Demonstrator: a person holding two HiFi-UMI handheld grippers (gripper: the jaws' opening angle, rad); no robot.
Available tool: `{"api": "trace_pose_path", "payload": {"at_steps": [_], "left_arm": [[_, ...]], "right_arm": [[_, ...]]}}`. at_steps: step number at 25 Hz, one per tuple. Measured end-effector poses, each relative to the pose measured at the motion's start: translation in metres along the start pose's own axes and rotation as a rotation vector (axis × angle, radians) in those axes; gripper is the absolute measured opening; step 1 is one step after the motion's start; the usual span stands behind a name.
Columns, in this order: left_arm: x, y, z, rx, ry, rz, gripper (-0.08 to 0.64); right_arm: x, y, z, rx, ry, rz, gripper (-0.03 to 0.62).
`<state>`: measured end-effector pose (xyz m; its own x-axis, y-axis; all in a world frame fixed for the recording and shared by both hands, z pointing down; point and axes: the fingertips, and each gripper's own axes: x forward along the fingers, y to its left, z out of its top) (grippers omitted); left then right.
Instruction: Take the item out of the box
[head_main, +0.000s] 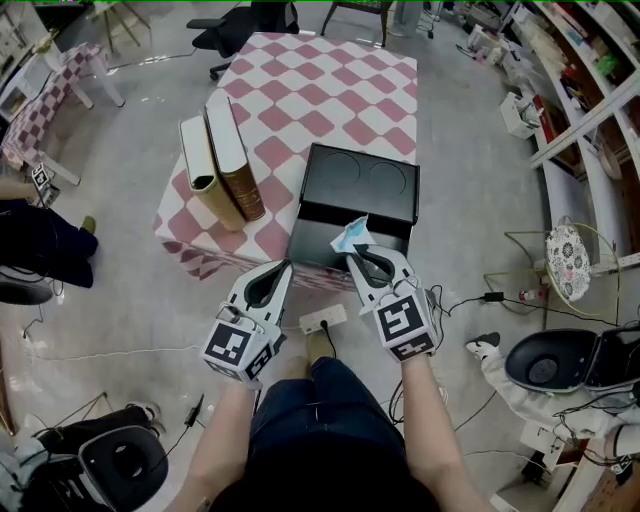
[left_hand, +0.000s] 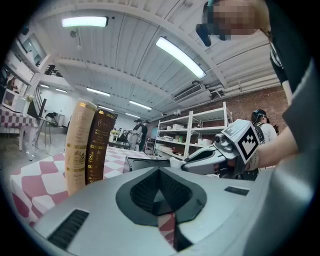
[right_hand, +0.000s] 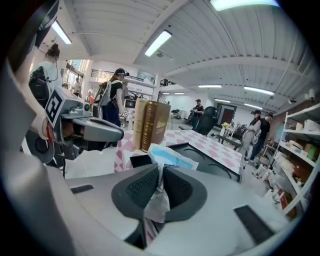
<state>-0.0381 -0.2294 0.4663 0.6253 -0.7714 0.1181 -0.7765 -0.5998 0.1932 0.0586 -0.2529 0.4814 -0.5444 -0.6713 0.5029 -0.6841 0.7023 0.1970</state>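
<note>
Two grippers show: one left gripper (head_main: 283, 268) and one right gripper (head_main: 356, 258), each with one marker cube. Two tables wear pink-and-white checked cloth: the near table (head_main: 320, 90) and a second table (head_main: 45, 95) at the far left. Two books stand on the near table, one tan book (head_main: 205, 170) on the left and one brown book (head_main: 233, 155) just right of it. There is one black box (head_main: 340, 240), with two round recesses in its far half, and one white-and-blue packet (head_main: 352, 236). One power strip (head_main: 322, 318) lies on the floor.

The box (head_main: 362, 182) looks matt, the packet (head_main: 352, 236) crinkly plastic.
</note>
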Motion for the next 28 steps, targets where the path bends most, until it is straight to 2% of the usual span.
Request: {"api": "trace_pose_path", "payload": {"at_steps": [18, 28], "left_arm": [[0.003, -0.011, 0.006, -0.007, -0.015, -0.049, 0.005], [0.004, -0.023, 0.022, -0.013, -0.028, -0.096, 0.005]], "right_arm": [[-0.037, -0.019, 0.018, 0.167, -0.163, -0.087, 0.032], [-0.064, -0.023, 0.033, 0.251, -0.273, -0.093, 0.032]]}}
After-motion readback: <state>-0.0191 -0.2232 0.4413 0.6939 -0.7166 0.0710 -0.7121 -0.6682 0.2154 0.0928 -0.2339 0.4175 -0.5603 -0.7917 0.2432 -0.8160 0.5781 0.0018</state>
